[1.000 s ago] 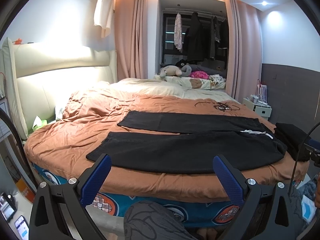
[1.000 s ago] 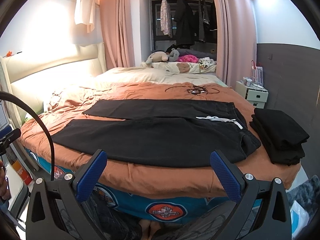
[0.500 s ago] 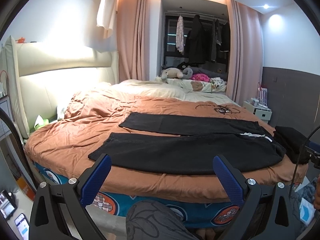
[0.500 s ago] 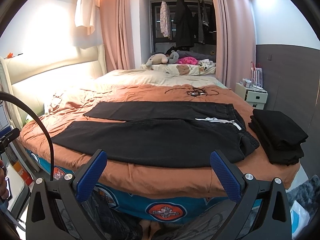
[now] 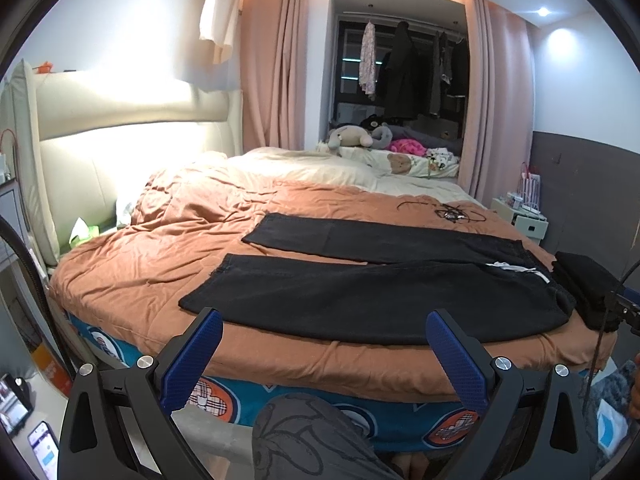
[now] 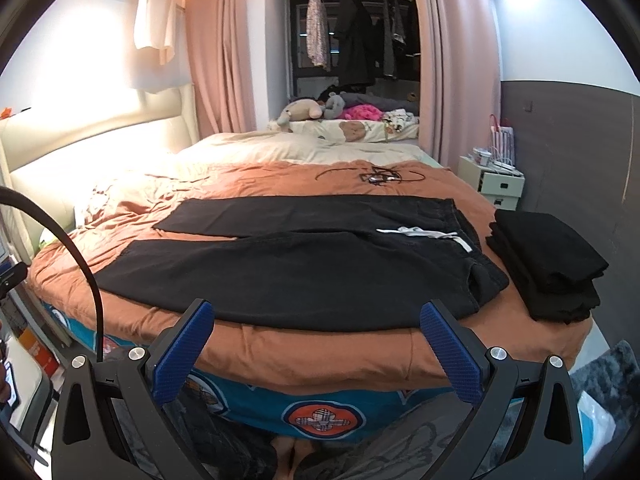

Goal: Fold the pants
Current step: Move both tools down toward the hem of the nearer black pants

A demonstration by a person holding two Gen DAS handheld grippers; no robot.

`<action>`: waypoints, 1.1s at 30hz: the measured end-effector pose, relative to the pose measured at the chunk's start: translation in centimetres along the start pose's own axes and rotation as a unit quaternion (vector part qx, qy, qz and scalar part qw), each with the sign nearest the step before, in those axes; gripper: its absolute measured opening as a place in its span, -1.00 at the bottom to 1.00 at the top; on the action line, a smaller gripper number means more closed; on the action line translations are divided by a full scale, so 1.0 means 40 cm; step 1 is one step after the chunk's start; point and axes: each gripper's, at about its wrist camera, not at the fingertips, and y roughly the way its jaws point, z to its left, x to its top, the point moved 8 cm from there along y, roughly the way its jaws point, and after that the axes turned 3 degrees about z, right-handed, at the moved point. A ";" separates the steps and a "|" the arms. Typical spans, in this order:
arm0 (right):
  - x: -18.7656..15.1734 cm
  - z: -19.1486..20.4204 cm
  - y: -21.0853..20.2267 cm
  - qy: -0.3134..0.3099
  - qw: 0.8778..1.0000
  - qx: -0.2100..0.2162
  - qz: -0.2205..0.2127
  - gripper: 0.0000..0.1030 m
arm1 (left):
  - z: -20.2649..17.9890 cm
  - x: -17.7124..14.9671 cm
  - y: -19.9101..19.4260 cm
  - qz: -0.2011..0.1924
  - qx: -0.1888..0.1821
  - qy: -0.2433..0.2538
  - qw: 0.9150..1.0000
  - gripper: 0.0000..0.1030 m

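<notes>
Black pants (image 5: 360,292) lie flat and spread out on the orange bedcover (image 5: 160,256), legs apart toward the left, waistband with a white drawstring (image 6: 424,233) at the right. They also show in the right wrist view (image 6: 304,276). My left gripper (image 5: 324,354) is open and empty, in front of the bed's near edge, short of the near leg. My right gripper (image 6: 316,346) is open and empty, also in front of the near edge, below the near leg and waist.
A stack of folded black clothes (image 6: 548,264) sits at the bed's right end next to the waistband. Black cables (image 6: 372,176) lie beyond the pants. Pillows and soft toys (image 6: 312,110) are at the far side. A headboard (image 5: 100,152) stands left, a nightstand (image 6: 492,180) right.
Both grippers have moved slightly closer to the bed and the views have shifted a little. The pants have not moved. Both grippers stay open.
</notes>
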 end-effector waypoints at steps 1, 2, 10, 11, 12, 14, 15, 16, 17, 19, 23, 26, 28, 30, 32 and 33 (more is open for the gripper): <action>0.003 -0.001 0.005 0.001 1.000 -0.002 0.000 1.00 | 0.009 0.003 0.006 0.001 0.006 -0.003 1.000 0.99; 0.007 -0.002 0.005 0.002 1.000 0.000 0.000 1.00 | 0.014 0.006 0.009 0.001 0.005 -0.009 1.000 0.99; 0.031 -0.032 0.068 0.021 0.999 -0.029 0.026 1.00 | 0.077 0.038 0.033 0.002 -0.002 -0.048 0.999 0.99; 0.034 -0.034 0.072 0.021 0.999 -0.032 0.027 1.00 | 0.088 0.040 0.041 0.004 0.001 -0.050 0.999 0.99; 0.038 -0.039 0.079 0.020 0.999 -0.039 0.028 1.00 | 0.096 0.041 0.046 0.003 0.002 -0.053 0.999 0.99; 0.048 -0.049 0.098 0.026 0.998 -0.036 0.034 1.00 | 0.117 0.047 0.054 -0.002 0.005 -0.063 0.998 0.99; 0.050 -0.051 0.100 0.032 0.998 -0.028 0.035 1.00 | 0.129 0.049 0.057 -0.006 0.009 -0.068 0.998 0.99; 0.060 -0.062 0.109 0.040 0.998 -0.024 0.036 1.00 | 0.141 0.051 0.063 -0.009 0.013 -0.070 0.997 0.99; 0.064 -0.069 0.112 0.042 0.998 -0.029 0.036 1.00 | 0.148 0.053 0.069 -0.009 0.013 -0.070 0.997 0.99; 0.079 -0.084 0.130 0.040 0.998 -0.042 0.038 1.00 | 0.166 0.059 0.087 -0.007 0.017 -0.072 0.997 0.99; 0.093 -0.088 0.156 0.026 0.997 -0.062 0.041 1.00 | 0.206 0.065 0.128 -0.001 0.021 -0.085 0.996 0.99; 0.093 -0.084 0.187 0.027 0.996 -0.065 0.053 1.00 | 0.235 0.065 0.169 0.010 0.027 -0.094 0.995 0.99; 0.093 -0.087 0.203 0.033 0.996 -0.064 0.059 1.00 | 0.249 0.064 0.189 0.017 0.032 -0.099 0.994 0.99; 0.098 -0.092 0.219 0.038 0.995 -0.064 0.063 1.00 | 0.263 0.062 0.212 0.023 0.039 -0.103 0.994 0.99; 0.100 -0.094 0.235 0.046 0.995 -0.051 0.067 1.00 | 0.273 0.054 0.232 0.030 0.046 -0.104 0.993 0.99; 0.101 -0.097 0.241 0.049 0.995 -0.048 0.067 1.00 | 0.280 0.050 0.242 0.034 0.047 -0.107 0.993 0.99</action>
